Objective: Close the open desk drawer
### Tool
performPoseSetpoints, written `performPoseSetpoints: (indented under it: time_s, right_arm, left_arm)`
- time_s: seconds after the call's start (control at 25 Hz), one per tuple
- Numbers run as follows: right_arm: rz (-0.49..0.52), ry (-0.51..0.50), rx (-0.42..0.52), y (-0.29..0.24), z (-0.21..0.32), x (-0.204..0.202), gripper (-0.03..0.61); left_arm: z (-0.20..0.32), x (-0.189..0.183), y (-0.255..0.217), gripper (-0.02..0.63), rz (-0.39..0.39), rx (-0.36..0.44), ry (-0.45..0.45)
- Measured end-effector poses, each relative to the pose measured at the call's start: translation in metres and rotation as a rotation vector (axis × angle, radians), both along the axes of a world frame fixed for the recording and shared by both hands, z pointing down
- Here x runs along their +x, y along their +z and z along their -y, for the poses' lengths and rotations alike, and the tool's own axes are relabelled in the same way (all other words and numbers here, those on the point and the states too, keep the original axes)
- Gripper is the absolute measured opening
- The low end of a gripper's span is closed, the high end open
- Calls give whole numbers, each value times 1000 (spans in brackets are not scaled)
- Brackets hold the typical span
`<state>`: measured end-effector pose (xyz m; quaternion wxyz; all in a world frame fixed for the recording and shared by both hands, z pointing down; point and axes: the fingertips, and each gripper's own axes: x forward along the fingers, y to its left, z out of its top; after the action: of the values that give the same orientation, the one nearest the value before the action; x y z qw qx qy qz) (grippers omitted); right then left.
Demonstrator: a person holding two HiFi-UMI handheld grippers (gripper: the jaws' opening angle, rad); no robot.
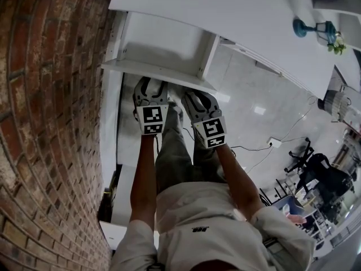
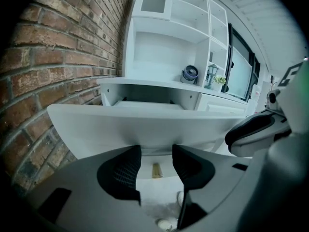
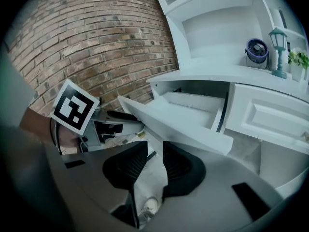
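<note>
Drawer [image 1: 161, 47] juts past the desk's [image 1: 254, 16] front edge; left gripper [image 1: 149, 88] and right gripper [image 1: 200, 99] (jaws narrow, empty) should push its front evenly.

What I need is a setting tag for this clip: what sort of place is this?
Probably an office: a white desk with an open drawer against a brick wall, and office chairs beyond.

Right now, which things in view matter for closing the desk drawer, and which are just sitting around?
For the job:
open drawer
left gripper, open and empty, near the drawer front
right gripper, open and empty

Just lying about:
blue fan
teal lantern
small plant
brick wall
</note>
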<state>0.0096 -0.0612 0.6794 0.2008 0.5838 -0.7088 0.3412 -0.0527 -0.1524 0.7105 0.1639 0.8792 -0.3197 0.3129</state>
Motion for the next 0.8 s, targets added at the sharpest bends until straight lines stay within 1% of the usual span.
performPoseSetpoints:
  time_s: [0.8]
  right_arm:
    - [-2,21,9,-1,25,32,100]
  left_arm:
    - [28,27,-1,218,6,4,0]
